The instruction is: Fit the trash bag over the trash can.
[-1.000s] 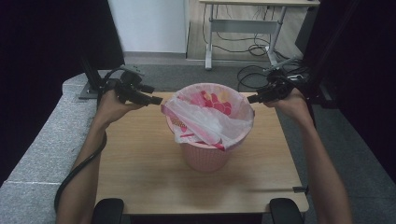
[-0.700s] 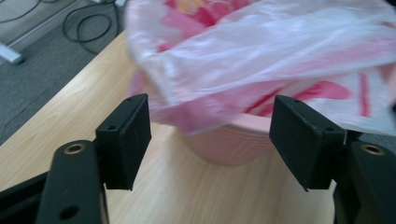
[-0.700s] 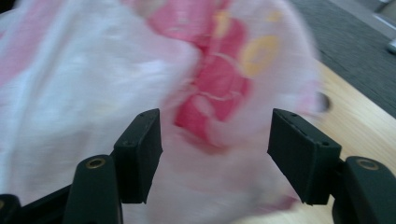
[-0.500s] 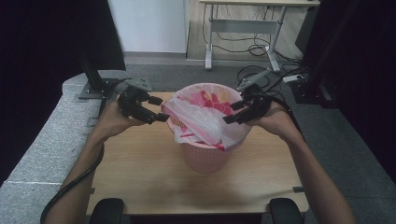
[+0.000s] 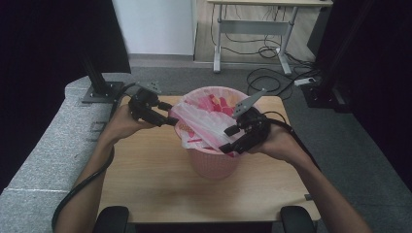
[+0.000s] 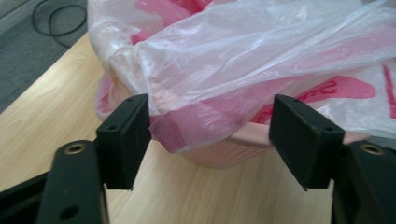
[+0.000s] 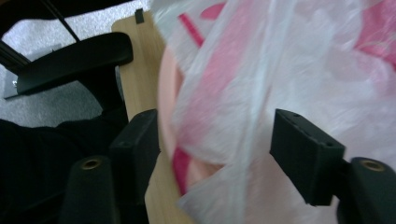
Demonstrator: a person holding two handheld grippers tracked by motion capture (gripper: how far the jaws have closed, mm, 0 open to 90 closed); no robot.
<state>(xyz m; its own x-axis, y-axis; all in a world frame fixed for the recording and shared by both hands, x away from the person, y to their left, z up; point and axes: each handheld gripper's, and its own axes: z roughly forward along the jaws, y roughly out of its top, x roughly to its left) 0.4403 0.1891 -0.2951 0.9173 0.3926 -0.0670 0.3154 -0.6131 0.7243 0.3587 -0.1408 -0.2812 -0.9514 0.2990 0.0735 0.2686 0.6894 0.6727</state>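
A pink waste basket (image 5: 214, 165) stands on the wooden table (image 5: 145, 184). A thin white bag with pink print (image 5: 204, 121) lies loosely over its mouth. My left gripper (image 5: 169, 113) is at the basket's left rim. In the left gripper view (image 6: 210, 135) its jaws stand apart around the bag's folded edge (image 6: 243, 60) and the rim (image 6: 243, 137), having just closed a little; the pads do not press. My right gripper (image 5: 226, 140) is at the front right rim. Its jaws (image 7: 215, 154) have just been opening, with bag (image 7: 303, 70) and rim (image 7: 166, 93) between them, unpressed.
A grey padded surface (image 5: 39, 160) borders the table's left side, with a black stand base (image 5: 99, 92) on it. Behind are a desk frame (image 5: 252, 29) and floor cables (image 5: 272, 80). Black chair armrests (image 5: 111, 218) (image 5: 296, 218) sit at the near edge.
Both grippers have come in from the far corners to the basket. The right one swept left and nearer, to the front right rim. The left one edged right onto the bag's edge.
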